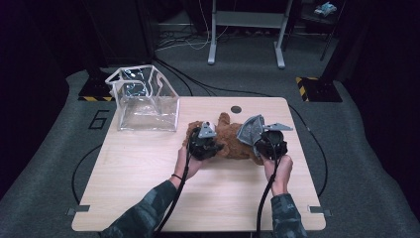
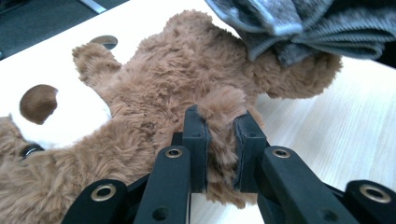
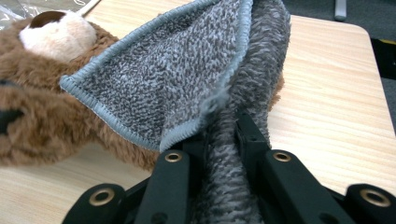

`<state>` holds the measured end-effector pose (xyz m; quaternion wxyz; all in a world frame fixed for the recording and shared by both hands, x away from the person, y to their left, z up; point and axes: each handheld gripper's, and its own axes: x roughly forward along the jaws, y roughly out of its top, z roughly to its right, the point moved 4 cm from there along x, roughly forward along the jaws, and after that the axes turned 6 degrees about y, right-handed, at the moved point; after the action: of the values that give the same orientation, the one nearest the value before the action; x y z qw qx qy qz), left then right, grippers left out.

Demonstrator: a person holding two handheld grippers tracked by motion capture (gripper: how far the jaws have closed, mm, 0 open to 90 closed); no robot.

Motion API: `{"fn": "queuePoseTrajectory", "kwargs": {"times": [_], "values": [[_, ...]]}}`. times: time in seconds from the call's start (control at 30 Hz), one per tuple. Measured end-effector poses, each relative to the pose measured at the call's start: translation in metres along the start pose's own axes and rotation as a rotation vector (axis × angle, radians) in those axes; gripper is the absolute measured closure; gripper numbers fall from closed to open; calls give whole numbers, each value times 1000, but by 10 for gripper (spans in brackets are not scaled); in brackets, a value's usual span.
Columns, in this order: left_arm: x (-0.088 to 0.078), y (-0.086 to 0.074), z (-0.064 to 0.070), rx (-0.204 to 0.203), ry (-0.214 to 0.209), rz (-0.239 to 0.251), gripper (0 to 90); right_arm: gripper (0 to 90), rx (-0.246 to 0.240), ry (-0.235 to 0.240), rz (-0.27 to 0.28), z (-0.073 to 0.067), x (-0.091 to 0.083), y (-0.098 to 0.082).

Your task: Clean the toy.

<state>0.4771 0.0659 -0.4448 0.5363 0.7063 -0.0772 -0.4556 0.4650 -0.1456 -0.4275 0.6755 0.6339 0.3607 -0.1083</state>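
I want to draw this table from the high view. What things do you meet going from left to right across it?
Clear plastic bag → left gripper, shut on the brown teddy bear → grey cloth → right gripper, shut on that cloth.

A large "6" is marked on the floor mat point(image 1: 99, 119).

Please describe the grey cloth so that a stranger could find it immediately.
On the wooden table, look at the brown teddy bear in the middle. The grey cloth lies on its right end, pinched by the right gripper. It alone is grey towelling with a stitched edge.
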Motion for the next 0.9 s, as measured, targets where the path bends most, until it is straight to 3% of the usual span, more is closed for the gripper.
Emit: {"fn": "queuePoseTrajectory", "kwargs": {"times": [0.27,0.6,0.83,0.9], "values": [[-2,14,-9,-16,-48,18,789,781,-24,-9,34,-9,-10,4],[-13,35,-4,-11,-85,38,792,780,-38,-9,62,-15,-20,12],[-26,40,2,-61,-109,45,792,780,-72,2,96,-31,-35,21],[-25,41,0,-91,-105,41,791,780,-91,19,102,-39,-39,24]]}}
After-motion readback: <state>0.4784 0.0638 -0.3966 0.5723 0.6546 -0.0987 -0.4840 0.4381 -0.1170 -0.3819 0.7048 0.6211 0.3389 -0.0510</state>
